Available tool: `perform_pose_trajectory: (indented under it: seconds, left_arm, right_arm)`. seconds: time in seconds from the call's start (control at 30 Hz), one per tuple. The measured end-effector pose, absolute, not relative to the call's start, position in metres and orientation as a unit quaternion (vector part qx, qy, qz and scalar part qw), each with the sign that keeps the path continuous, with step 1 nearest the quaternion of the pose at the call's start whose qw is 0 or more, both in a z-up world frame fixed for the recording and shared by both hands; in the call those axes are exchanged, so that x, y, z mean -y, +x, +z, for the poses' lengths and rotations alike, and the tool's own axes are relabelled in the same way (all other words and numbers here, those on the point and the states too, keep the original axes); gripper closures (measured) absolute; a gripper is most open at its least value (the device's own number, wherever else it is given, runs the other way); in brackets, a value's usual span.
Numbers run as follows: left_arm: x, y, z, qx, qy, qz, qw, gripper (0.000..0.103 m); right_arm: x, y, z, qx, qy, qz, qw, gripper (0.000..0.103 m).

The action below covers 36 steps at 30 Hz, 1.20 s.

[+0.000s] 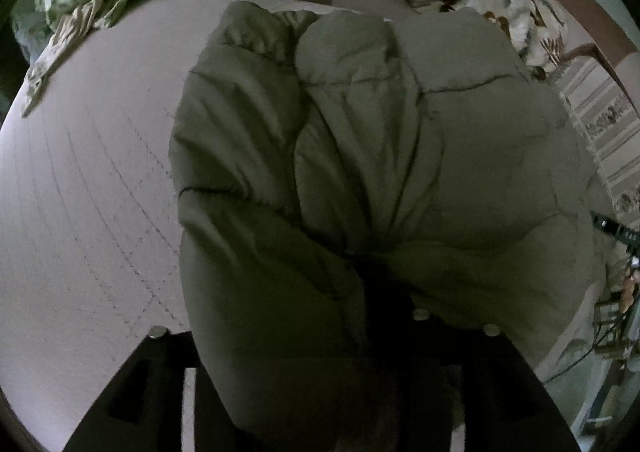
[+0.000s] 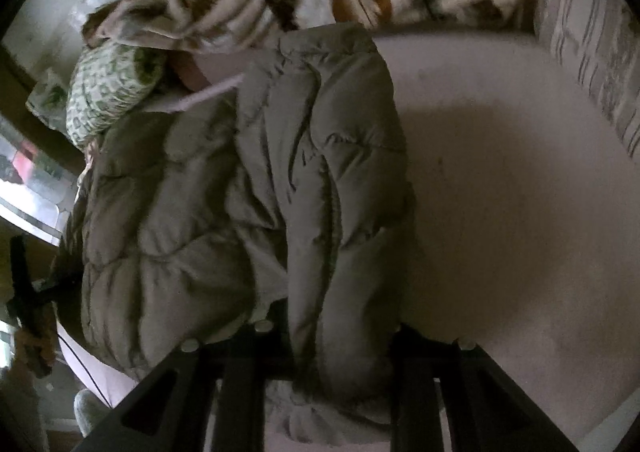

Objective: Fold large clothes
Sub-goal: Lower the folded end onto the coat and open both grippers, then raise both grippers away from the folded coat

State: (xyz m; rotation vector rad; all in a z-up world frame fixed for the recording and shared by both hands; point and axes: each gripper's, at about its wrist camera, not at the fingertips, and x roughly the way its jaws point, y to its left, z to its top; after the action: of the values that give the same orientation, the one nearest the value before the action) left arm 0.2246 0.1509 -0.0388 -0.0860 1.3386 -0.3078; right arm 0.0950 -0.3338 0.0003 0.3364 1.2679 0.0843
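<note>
Here, puffer jacket (image 1: 360, 172) on bed (image 1: 80, 192), left fingers (image 1: 376, 292) and right fingers (image 2: 340, 352) each clamped on its fabric

My left gripper (image 1: 372, 280) points forward and down, its black fingers closed in on a bunched fold of padded fabric that swallows the tips. My right gripper (image 2: 340, 332) angles downward too, jaws pinching a thick fold between them, tips mostly hidden by it.

Dim indoor light, deep shadow at lower edges, fisheye bending, black corners, right view perhaps motion-blurred
</note>
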Motion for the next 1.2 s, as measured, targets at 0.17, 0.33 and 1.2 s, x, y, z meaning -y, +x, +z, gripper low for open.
perform_pose_trajectory:
  seconds: [0.17,0.33,1.2]
  left_arm:
    - [-0.151,0.218,-0.046,-0.594,-0.019,-0.121,0.795,0.031]
    - [-0.159,0.213,-0.047,-0.581,-0.034,-0.097,0.807,0.016]
    - [-0.095,0.1,-0.012,-0.497,0.062,-0.038,0.865,0.014]
  right_arm:
    - [0.342,0.101,-0.036,-0.596,0.147,0.012,0.789,0.034]
    - [0.351,0.096,-0.049,-0.589,0.189,0.011,0.786,0.03]
    - [0.271,0.016,0.023,-0.513,0.055,0.009,0.857,0.023]
